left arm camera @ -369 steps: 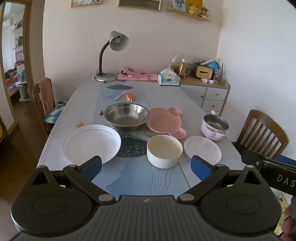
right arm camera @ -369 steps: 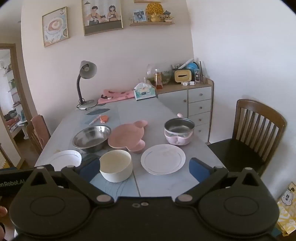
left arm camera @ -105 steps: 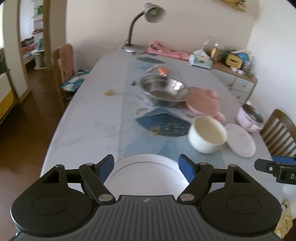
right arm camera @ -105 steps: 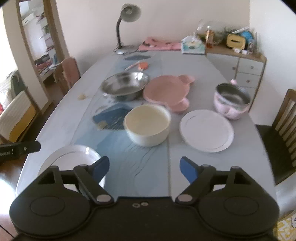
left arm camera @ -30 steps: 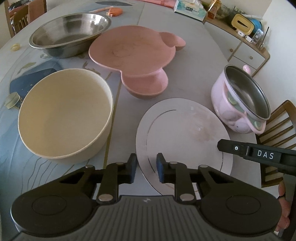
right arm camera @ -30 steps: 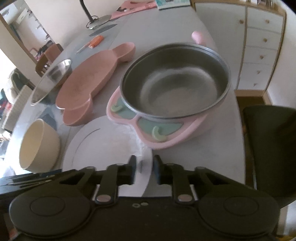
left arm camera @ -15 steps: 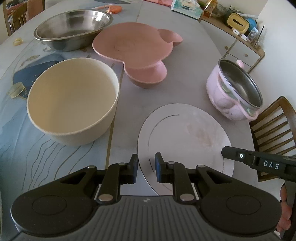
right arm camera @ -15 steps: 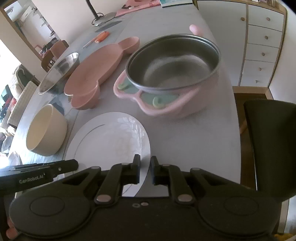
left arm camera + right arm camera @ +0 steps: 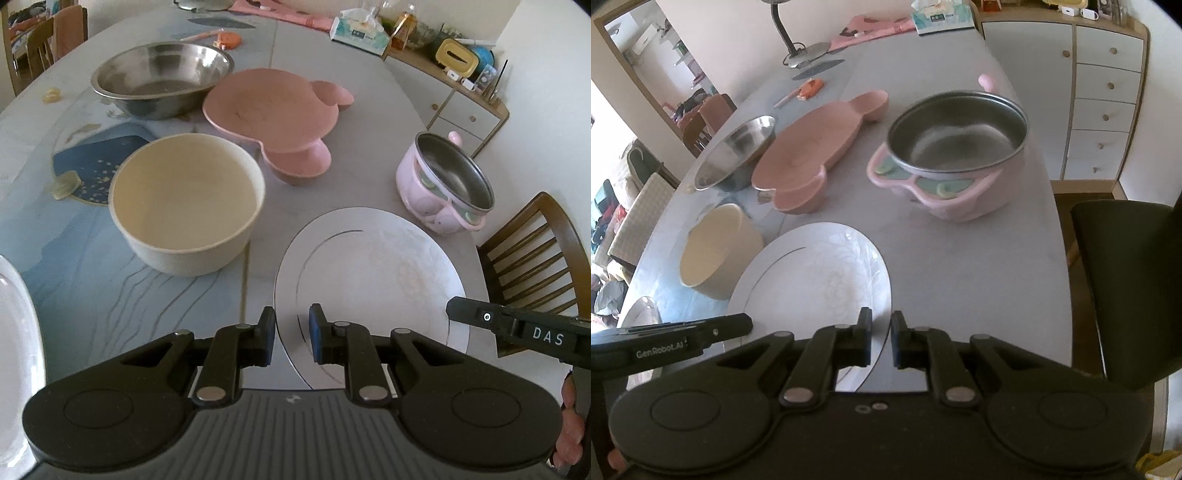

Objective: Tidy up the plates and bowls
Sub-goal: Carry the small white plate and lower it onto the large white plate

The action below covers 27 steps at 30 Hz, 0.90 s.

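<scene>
A small white plate (image 9: 373, 273) with a thin dark ring is held by its rim from two sides, slightly above the table. My left gripper (image 9: 291, 332) is shut on its near left edge. My right gripper (image 9: 880, 338) is shut on the opposite edge of the small white plate (image 9: 812, 280). A cream bowl (image 9: 184, 199) stands just left of the plate. Behind it are a pink mouse-shaped plate (image 9: 273, 110) and a steel bowl (image 9: 162, 77). A pink pot (image 9: 956, 147) with a steel liner stands beyond the plate. A large white plate (image 9: 14, 332) lies at the far left.
A wooden chair (image 9: 535, 251) stands at the table's right side, with a white drawer cabinet (image 9: 1100, 92) behind it. A blue placemat (image 9: 88, 162) lies left of the cream bowl. A lamp base (image 9: 809, 51) and a tissue box (image 9: 360, 31) sit at the far end.
Both grippers have drawn back and risen with the small plate between them. The bowls and the pink pot now look farther off. The right jaws have narrowed onto the rim.
</scene>
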Available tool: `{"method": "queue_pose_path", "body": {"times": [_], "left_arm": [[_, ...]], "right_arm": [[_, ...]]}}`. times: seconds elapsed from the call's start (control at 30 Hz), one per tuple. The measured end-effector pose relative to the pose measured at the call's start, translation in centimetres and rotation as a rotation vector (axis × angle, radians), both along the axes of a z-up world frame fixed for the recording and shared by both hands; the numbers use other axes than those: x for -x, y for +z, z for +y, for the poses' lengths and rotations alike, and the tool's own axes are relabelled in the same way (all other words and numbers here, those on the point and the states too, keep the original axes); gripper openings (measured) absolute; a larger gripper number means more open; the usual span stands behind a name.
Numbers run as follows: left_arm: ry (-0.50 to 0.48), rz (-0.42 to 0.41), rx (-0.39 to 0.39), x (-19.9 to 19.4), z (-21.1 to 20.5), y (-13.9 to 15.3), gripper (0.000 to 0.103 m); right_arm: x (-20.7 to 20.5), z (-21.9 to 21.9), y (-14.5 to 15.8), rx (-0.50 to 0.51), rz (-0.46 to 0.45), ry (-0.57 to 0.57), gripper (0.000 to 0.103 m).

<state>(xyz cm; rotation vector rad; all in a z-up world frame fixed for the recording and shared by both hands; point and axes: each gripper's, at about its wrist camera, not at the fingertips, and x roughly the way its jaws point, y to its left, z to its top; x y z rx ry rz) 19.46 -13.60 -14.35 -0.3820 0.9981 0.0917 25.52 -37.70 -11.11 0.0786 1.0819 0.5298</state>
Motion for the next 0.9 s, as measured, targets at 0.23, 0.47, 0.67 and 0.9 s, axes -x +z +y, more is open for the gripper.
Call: {"method": "queue_pose_path", "body": {"times": [0.23,0.47,0.67,0.9], "left_arm": [[-0.012,-0.025,0.013,2.5,2.5,1.1,0.018],[-0.018,-0.044,0.021,5.4,6.1,2.2,0.018],[-0.017,-0.049,0.012,7.9,9.7,3.0,0.018],[-0.003,-0.052,-0.005,10.5,13.8,3.3,0.018]], "right_arm": [[3.2,2.2,1.4,0.002,-0.027,-0.027,0.011],[6.4,5.7,2.5,0.006,-0.053,-0.036,0.011],[9.0,9.0,3.1,-0.003,-0.066,-0.036,0.011],[11.3,13.1,3.1,-0.016,-0.067,-0.028,0.011]]}}
